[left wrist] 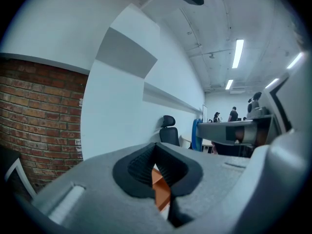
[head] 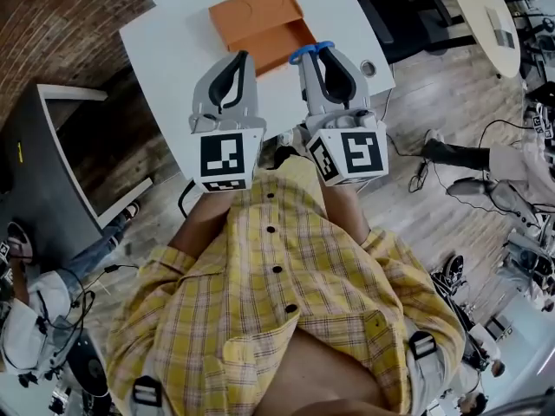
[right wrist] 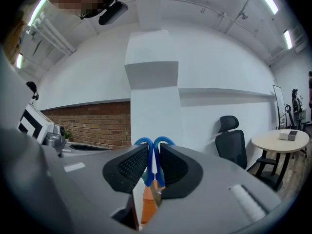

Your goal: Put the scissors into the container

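My right gripper (head: pixel 322 55) is shut on the blue-handled scissors (head: pixel 310 51); their handle loops (right wrist: pixel 153 150) stick up between the black pads, and the blades hang below. It hovers at the near right edge of the orange container (head: pixel 261 22) on the white table (head: pixel 173 50). My left gripper (head: pixel 232 66) is shut with nothing in it, held just left of the right one, near the container's front. A sliver of the orange container (left wrist: pixel 160 188) shows below its closed pads.
The white table ends at a near edge just in front of the grippers. A dark cabinet (head: pixel 43 172) stands to the left. A round table (head: pixel 490 16) and an office chair (right wrist: pixel 231 145) stand off to the right. Cables lie on the wooden floor.
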The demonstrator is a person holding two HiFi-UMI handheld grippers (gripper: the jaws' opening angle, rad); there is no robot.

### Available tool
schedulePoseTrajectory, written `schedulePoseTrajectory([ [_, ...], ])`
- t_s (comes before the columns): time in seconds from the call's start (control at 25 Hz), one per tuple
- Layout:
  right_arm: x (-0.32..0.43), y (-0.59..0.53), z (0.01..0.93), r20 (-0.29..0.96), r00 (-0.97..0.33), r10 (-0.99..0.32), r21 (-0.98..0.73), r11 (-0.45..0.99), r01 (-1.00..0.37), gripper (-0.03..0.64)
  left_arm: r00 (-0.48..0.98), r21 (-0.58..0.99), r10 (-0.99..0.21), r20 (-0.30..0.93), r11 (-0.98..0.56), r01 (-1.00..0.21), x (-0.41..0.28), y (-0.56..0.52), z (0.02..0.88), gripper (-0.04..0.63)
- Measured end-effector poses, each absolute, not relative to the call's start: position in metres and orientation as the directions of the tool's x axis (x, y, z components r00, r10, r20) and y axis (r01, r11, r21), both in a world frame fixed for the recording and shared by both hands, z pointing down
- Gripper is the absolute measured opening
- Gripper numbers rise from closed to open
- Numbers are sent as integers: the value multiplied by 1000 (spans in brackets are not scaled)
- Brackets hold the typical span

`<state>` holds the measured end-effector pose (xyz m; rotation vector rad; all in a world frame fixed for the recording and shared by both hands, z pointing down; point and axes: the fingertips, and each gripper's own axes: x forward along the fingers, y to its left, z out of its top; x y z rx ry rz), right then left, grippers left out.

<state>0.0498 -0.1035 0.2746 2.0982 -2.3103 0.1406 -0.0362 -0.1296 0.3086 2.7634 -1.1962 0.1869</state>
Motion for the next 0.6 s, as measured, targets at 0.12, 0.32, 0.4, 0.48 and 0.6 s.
schedulePoseTrajectory([
  [0.12,57,-110,281,84,-115,-990,-56,110,-992,83,665,61,-727,168,-666,-744,-31,-135,310,2],
  [0.32,72,-123,285,97,-143,-985,-44,139,-989,83,638,57,-749,178,-640,-767,-18,-142,310,2],
  [0.4,79,-129,287,103,-160,-982,-43,156,-987,83,626,56,-759,180,-627,-777,-11,-146,310,2],
  [0.48,83,-136,291,110,-184,-977,-48,180,-983,83,610,53,-770,186,-612,-789,-7,-150,312,2],
  [0.6,85,-147,300,126,-218,-968,-52,213,-976,83,586,51,-785,202,-589,-807,-3,-156,318,2],
])
